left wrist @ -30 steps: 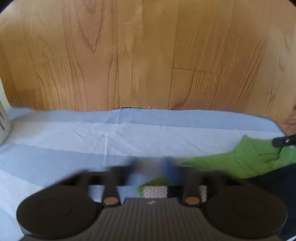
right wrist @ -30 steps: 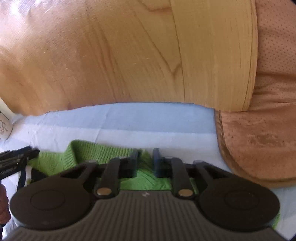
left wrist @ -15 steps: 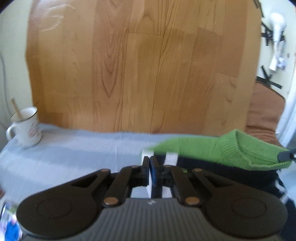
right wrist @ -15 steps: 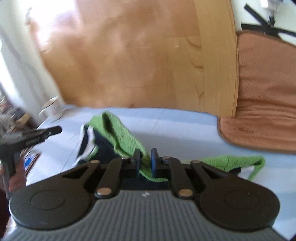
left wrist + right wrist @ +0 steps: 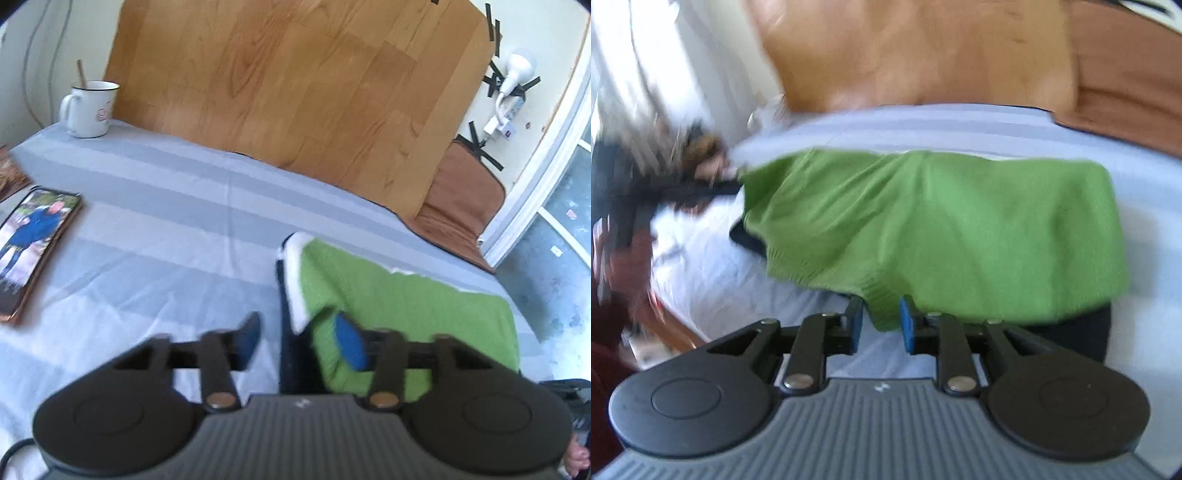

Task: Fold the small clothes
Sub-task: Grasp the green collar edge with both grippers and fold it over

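A small green knit garment (image 5: 402, 295) with navy and white parts lies folded over on the blue-striped sheet (image 5: 177, 206). My left gripper (image 5: 301, 341) is open, its jaws spread wide over the garment's near left edge. In the right wrist view the garment (image 5: 942, 225) is a broad green fold. My right gripper (image 5: 881, 325) is open, its jaws a little apart with the near green hem between them. The left gripper shows blurred at the far left of that view (image 5: 683, 192).
A white mug (image 5: 90, 109) stands at the back left by the wooden headboard (image 5: 295, 85). A phone (image 5: 31, 251) lies on the sheet at the left. A brown cushion (image 5: 465, 199) lies at the back right.
Both grippers were shut on the lifted garment; they carried it over, laid it down folded and opened. Both views have pulled back and up.
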The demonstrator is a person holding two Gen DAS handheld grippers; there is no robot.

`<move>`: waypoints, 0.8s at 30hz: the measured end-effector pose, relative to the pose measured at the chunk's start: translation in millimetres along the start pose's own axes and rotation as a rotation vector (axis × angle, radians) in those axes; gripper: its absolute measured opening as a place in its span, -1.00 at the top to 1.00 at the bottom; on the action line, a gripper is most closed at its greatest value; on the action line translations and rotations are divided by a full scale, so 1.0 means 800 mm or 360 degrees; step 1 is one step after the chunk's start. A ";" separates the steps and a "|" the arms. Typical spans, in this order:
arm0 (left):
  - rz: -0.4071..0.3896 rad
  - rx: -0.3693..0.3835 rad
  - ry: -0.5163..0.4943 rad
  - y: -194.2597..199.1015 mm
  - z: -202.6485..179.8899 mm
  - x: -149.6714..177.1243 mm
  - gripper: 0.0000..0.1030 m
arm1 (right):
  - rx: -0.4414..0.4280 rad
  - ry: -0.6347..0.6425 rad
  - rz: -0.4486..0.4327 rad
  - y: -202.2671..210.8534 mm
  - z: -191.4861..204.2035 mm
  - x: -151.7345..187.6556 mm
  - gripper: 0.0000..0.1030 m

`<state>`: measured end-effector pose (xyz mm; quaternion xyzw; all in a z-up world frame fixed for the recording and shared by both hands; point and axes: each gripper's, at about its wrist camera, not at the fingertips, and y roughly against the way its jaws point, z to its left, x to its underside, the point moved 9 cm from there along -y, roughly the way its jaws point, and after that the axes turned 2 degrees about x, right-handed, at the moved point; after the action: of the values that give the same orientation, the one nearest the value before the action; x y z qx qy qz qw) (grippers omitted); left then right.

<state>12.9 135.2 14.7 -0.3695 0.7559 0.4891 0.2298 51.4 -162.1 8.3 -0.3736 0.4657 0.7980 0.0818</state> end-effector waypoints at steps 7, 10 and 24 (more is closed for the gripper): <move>-0.0078 -0.0047 0.0063 -0.003 0.005 -0.019 -0.75 | 0.0249 -0.0455 -0.0519 0.077 -0.096 -0.030 -0.05; -0.0039 -0.0133 0.0029 -0.032 -0.001 -0.026 -0.10 | 0.0434 -0.0573 -0.0586 0.073 -0.135 -0.026 -0.25; 0.0054 -0.0490 -0.0189 -0.054 -0.029 0.010 0.79 | 0.0503 -0.0493 -0.0662 0.050 -0.119 -0.010 0.82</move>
<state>42.2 100.4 -5.7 -0.3580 0.6632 0.6240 0.2064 87.0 -258.9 13.5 -0.3175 0.4794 0.7293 0.3707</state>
